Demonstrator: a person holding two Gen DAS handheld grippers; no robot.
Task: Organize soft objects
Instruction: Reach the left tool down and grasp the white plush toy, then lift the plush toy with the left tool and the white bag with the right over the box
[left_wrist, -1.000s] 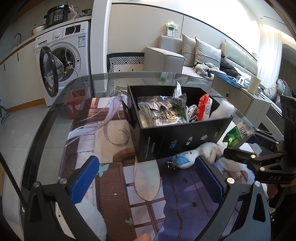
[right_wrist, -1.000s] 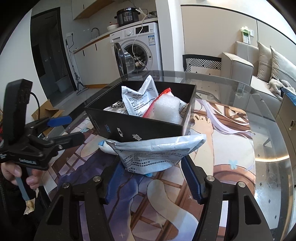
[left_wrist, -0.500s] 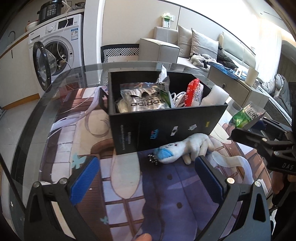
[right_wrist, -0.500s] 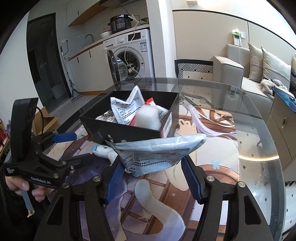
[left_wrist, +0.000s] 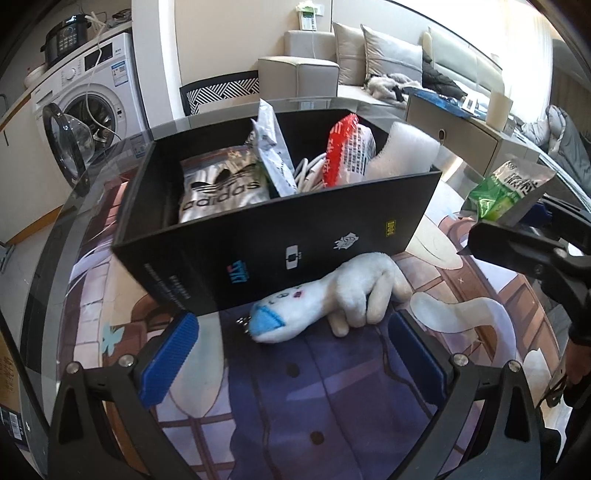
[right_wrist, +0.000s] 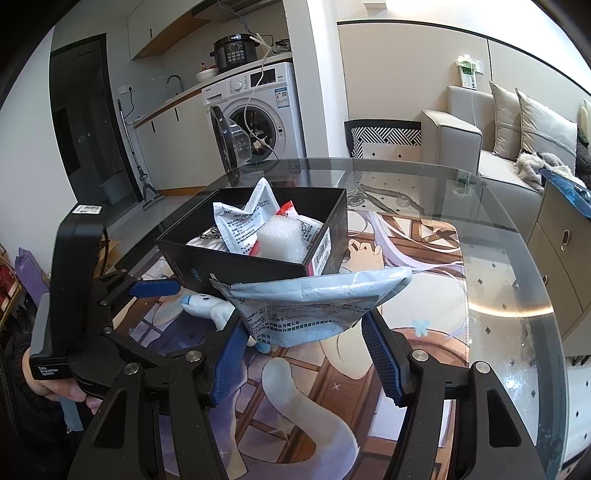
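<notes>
A white plush toy (left_wrist: 325, 299) with a blue snout lies on the table against the front wall of the black box (left_wrist: 277, 236). My left gripper (left_wrist: 291, 350) stands open just short of it, its blue pads either side and not touching. The box holds an adidas bag (left_wrist: 221, 188), packets and a foam piece. My right gripper (right_wrist: 306, 354) is shut on a silver-and-green packet (right_wrist: 314, 306), held in the air near the box's (right_wrist: 251, 266) corner. In the left wrist view that packet (left_wrist: 506, 192) and the right gripper (left_wrist: 509, 225) show at the right.
The round glass table (right_wrist: 517, 295) covers an illustrated mat, with its edge near on the right. Hands hold both tools; the left gripper (right_wrist: 159, 290) shows at the left of the right wrist view. A washing machine (right_wrist: 258, 110), chair and sofa stand beyond.
My left gripper has come closer to the box and the plush toy, which now lies between its pads' line. The right gripper has barely moved and keeps the packet.
</notes>
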